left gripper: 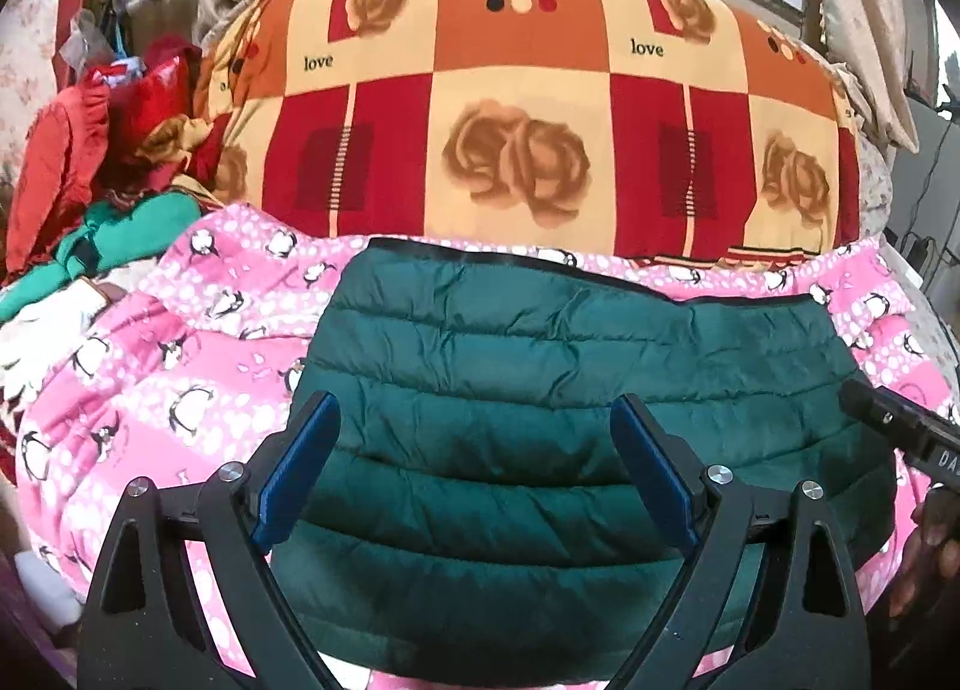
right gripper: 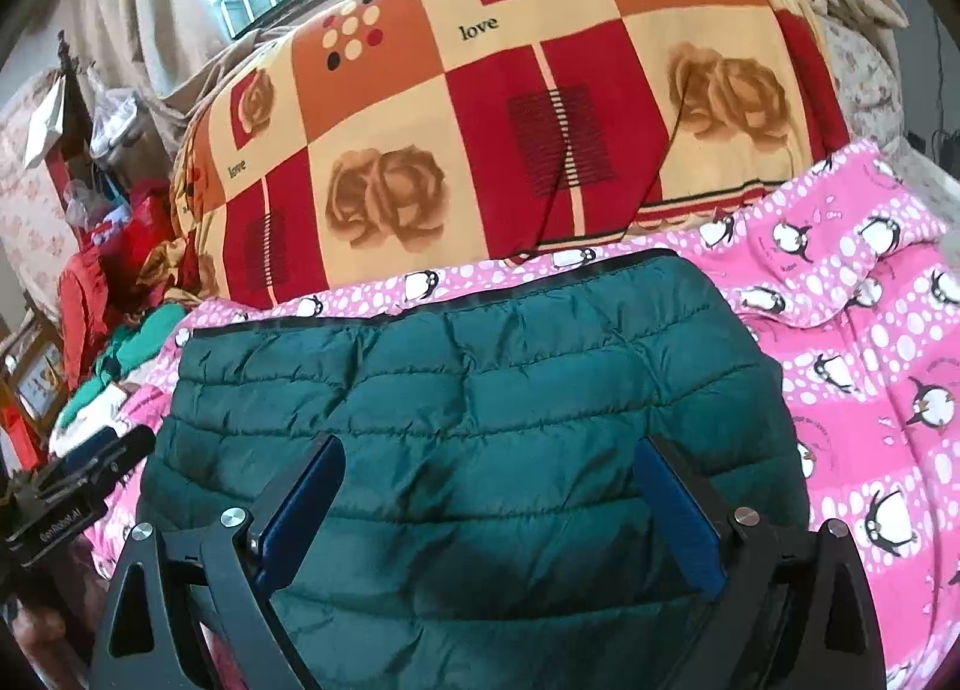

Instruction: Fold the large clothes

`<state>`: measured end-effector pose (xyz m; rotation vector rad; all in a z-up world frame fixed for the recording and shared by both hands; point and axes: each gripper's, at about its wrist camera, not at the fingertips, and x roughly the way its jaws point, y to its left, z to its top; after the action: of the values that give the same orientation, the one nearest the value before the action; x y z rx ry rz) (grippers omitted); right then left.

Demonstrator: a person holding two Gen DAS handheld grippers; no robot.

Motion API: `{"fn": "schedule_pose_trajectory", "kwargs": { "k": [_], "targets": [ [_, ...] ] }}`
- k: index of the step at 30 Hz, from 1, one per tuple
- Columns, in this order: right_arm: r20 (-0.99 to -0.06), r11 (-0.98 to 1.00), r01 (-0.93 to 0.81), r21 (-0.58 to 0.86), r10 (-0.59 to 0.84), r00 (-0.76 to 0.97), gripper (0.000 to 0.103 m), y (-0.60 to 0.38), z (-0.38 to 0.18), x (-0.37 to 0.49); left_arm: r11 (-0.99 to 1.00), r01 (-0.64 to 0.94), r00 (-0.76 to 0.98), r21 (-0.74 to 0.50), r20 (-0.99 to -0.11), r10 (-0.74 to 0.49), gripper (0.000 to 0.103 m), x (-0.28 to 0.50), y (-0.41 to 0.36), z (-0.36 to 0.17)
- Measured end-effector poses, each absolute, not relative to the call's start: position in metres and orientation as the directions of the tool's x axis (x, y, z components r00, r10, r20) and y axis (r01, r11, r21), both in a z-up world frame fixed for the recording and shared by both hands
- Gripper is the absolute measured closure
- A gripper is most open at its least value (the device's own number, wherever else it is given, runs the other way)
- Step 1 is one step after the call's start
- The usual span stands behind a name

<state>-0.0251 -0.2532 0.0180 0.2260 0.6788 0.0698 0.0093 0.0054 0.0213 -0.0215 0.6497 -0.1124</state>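
Note:
A dark green quilted puffer jacket (left gripper: pixel 570 390) lies folded into a broad block on a pink penguin-print blanket (left gripper: pixel 150 378). My left gripper (left gripper: pixel 474 420) hangs above the jacket's near left part, its blue-padded fingers (left gripper: pixel 303 462) wide apart and empty. In the right wrist view the same jacket (right gripper: pixel 480 390) fills the middle. My right gripper (right gripper: pixel 489 462) hovers over its near part, open, nothing between the blue pads (right gripper: pixel 678 516). The right tool's black body (left gripper: pixel 900 432) shows at the edge of the left view, and the left tool (right gripper: pixel 72 480) at the edge of the right view.
A big rolled quilt (left gripper: pixel 540 102) in red, orange and cream squares with roses lies right behind the jacket. A heap of red and green clothes (left gripper: pixel 102 168) sits at the far left. Pink blanket (right gripper: pixel 870 360) spreads to the right. A window and curtains stand behind.

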Motion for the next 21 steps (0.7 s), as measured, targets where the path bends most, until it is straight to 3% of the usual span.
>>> {"fn": "schedule_pose_trajectory", "kwargs": {
  "k": [21],
  "targets": [
    [-0.640,0.992,-0.001,0.127,0.083,0.764,0.006,-0.236,0.009,-0.047,0.998,0.059,0.782,0.018,-0.622,-0.035,0.011,-0.010,-0.009,0.008]
  ]
}}
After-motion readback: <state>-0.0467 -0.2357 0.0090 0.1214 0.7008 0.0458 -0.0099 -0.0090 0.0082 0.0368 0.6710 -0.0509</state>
